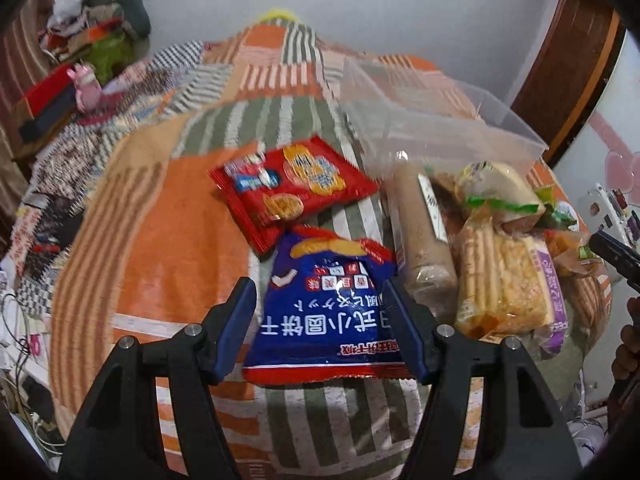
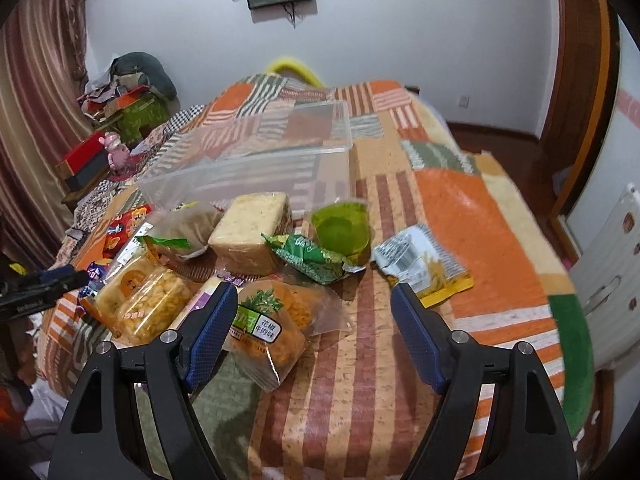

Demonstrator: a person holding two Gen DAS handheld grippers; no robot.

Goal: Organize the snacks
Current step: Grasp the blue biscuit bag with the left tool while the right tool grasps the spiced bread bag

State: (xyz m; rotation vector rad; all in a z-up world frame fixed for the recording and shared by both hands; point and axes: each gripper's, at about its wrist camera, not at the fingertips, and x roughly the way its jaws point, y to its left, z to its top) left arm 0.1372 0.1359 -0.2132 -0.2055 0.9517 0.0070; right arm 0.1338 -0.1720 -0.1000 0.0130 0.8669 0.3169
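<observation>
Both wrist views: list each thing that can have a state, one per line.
Left gripper: open, fingers straddling the blue biscuit packet, not clamped.
Right gripper: open, holding nothing.
Clear plastic storage box: lidless, empty.
Red snack packet: sealed, lying flat.
Green plastic cup: tipped on its side.
Silver-and-yellow snack packet: crumpled, lying flat.

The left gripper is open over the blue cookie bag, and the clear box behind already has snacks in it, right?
Not quite. The clear box has no snacks in it, as the right wrist view shows; they all lie on the blanket. The left gripper is open over the blue cookie bag.
</observation>
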